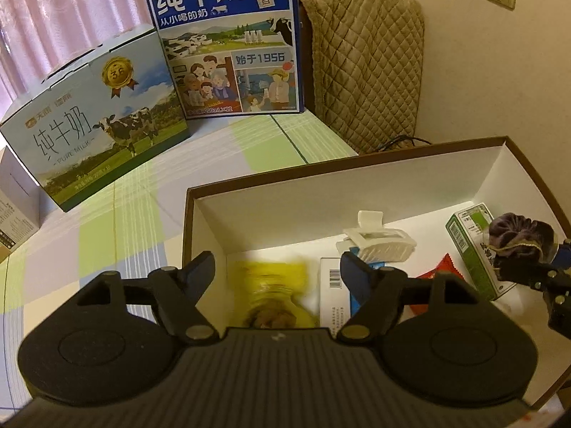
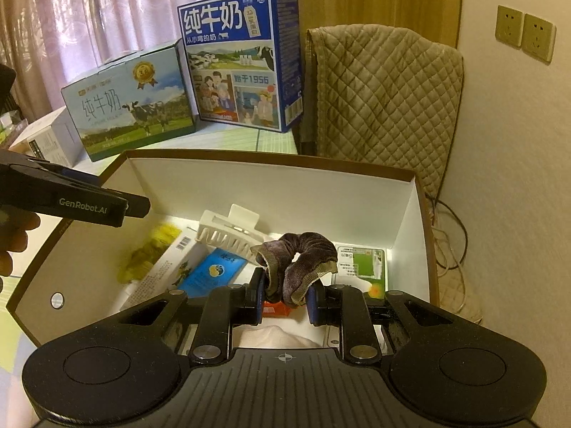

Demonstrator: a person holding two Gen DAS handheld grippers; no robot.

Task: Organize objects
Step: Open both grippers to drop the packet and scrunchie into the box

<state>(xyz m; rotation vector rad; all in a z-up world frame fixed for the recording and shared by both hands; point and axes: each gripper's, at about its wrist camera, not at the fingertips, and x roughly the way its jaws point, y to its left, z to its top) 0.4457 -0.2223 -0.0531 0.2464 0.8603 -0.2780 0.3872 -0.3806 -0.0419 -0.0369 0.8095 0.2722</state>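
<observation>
Currently right gripper (image 2: pixel 283 299) pinches the purple scrunchie (image 2: pixel 298 264) above the open box (image 2: pixel 407 221), white hair clip (image 2: pixel 228 233) at its 10 o'clock. Left gripper (image 1: pixel 278 271) gapes empty over the box's left end.

This is a room in a home. Pink curtains (image 2: pixel 89 18) hang behind a table with a checked cloth (image 1: pixel 117 221), two retail milk cartons (image 1: pixel 228 42) stand on it, a quilted cover (image 2: pixel 385 100) drapes a chair, and wall sockets (image 2: pixel 524 32) sit on a plain painted wall.
</observation>
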